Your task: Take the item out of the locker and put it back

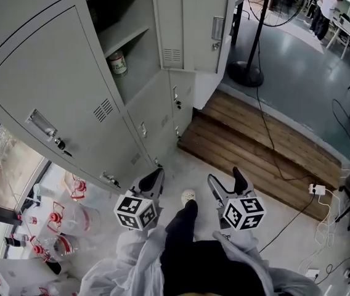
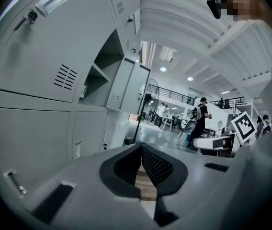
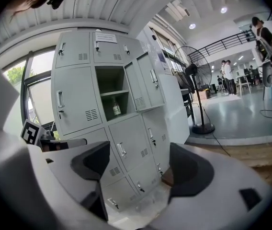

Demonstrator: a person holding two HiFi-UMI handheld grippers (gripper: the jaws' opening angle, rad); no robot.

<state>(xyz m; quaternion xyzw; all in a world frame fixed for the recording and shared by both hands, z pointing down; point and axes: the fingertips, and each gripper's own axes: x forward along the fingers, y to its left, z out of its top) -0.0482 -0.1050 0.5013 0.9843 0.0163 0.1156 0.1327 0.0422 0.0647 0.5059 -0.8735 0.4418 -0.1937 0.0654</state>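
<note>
Sleeves: white sleeves (image 1: pixel 132 258) sit right under the head camera, and both tools are held low at waist height with a shoe (image 1: pixel 188 196) on the floor between them.
Left gripper (image 1: pixel 159 173): its fingers are pressed together with nothing caught in them, only a sliver of wooden step (image 1: pixel 255 147) showing beneath.
Right gripper (image 1: pixel 225 175): its fingers are spread wide and empty, and the locker front shows straight through the gap.
Locker (image 1: pixel 58 85): a grey bank of doors with one door (image 1: pixel 193 23) swung fully out, so the compartment (image 1: pixel 135 54) behind it is wide open.
Bottle (image 1: pixel 118 63): it stands inside that compartment on its floor, under the inner shelf (image 1: pixel 122 37), with nothing touching it.
Long axis: the bottle is upright, cap up, with a green label facing out.
Direction: from both sets of fingers the bottle lies up and ahead, well apart; in the right gripper view it sits high and left of the open gap.
Nearer side: I'd say the left gripper, standing on the locker side, though only slightly, and it is the closed one.
Better placed: the right one by my reckoning, since it is already open and roughly faces the compartment.
Pose: both tools point forward and somewhat up toward the locker, roughly level with each other.
Coming move: as I judge it, a long lift and reach into the opening, with the fingers coming at the bottle's sides below the shelf.
</note>
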